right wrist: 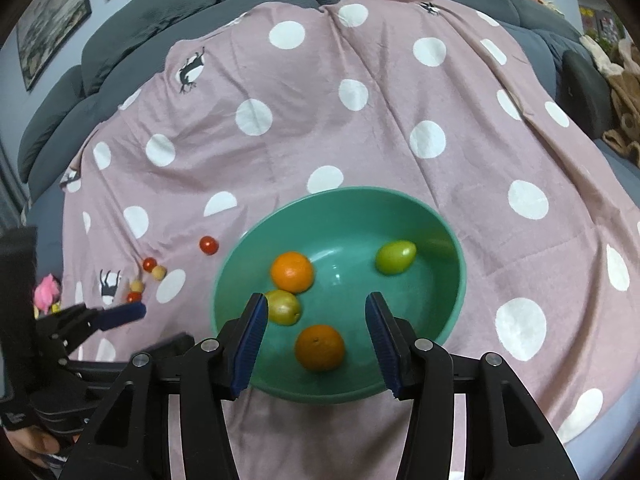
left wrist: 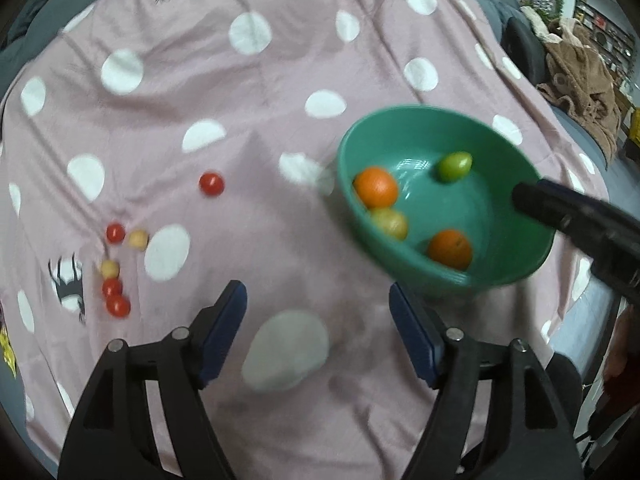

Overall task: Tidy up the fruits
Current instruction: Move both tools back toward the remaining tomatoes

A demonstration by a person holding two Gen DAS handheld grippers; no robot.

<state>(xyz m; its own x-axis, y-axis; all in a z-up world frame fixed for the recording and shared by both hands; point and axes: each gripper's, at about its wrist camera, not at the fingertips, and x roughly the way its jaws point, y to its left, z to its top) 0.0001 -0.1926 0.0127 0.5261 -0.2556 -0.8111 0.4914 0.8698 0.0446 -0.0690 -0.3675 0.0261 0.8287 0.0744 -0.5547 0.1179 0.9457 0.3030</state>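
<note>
A pink blanket [right wrist: 400,128] with white polka dots covers a grey sofa [right wrist: 160,12], and on it sits a green bowl [right wrist: 448,320], the largest of the fruit things. In the right wrist view the bowl fills the lower centre. It holds two oranges, one [right wrist: 291,272] toward 10 o'clock of the bowl's floor and one [right wrist: 319,347] near 6 o'clock, a yellow-green fruit [right wrist: 283,306] touching the upper orange, and a green lemon-shaped fruit [right wrist: 395,256] apart at 2 o'clock.

The right gripper [right wrist: 316,344] has its blue-padded fingers [right wrist: 250,344] spread wide over the near half of the bowl, with the lower orange between them, and grips nothing. The left gripper [left wrist: 318,336] is likewise wide apart and empty, above bare blanket at 6 o'clock of its view, with the bowl at 3 o'clock.

The left wrist view shows the loose small fruit best: a lone red cherry tomato [left wrist: 211,184] at 9 o'clock of the bowl, and farther left a cluster of three red [left wrist: 115,233] and two yellow [left wrist: 138,239] cherry tomatoes. In the right view, one of the left gripper's fingers hides part of this cluster. The left view also shows a brown garment [left wrist: 580,80] at 2 o'clock; the right view alone shows framed pictures [right wrist: 52,20] at 10 o'clock and a pink toy [right wrist: 47,290] at 9 o'clock.
</note>
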